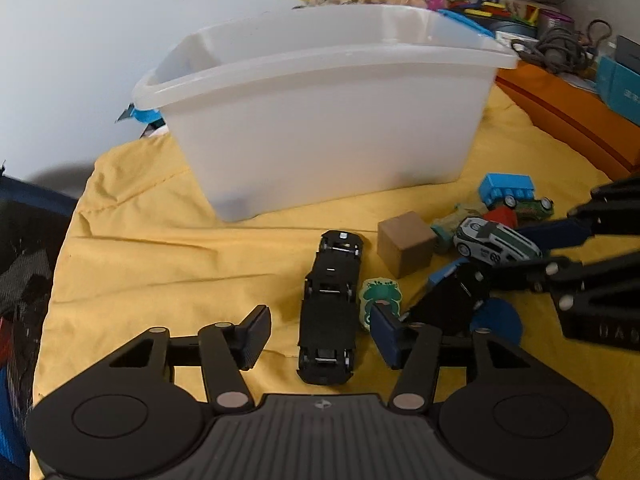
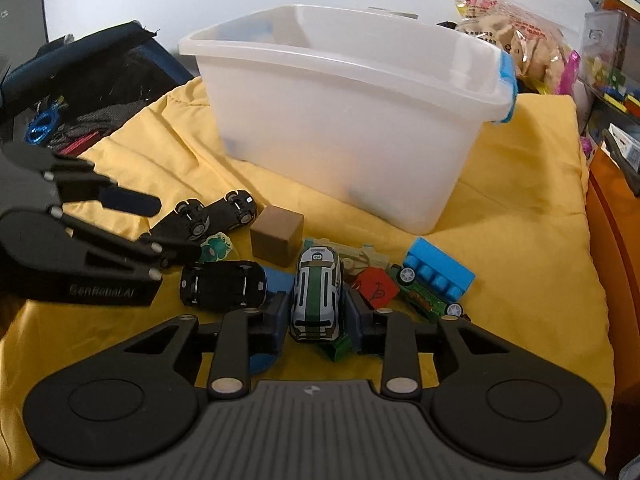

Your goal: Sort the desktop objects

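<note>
A translucent white bin [image 1: 320, 120] [image 2: 344, 120] stands on a yellow cloth [image 1: 160, 248]. My left gripper [image 1: 320, 330] is open, its fingers on either side of an overturned long black toy car [image 1: 330, 312] [image 2: 216, 216]. My right gripper [image 2: 318, 316] is shut on a white-and-green toy car [image 2: 318, 292] [image 1: 494, 240]. Beside it lie a second overturned black car [image 2: 222, 286], a brown cube [image 1: 406, 248] [image 2: 278, 235], a green frog piece [image 1: 378, 296], a red block [image 2: 376, 286], a blue brick [image 2: 440, 266] [image 1: 506, 186] and a green toy car [image 2: 426, 300].
A dark bag [image 2: 92, 80] lies left of the cloth. Snack bags [image 2: 516, 44] and cluttered boxes stand behind and right of the bin. An orange surface [image 1: 568, 108] borders the cloth on the right. A blue disc [image 1: 498, 320] lies under the right gripper.
</note>
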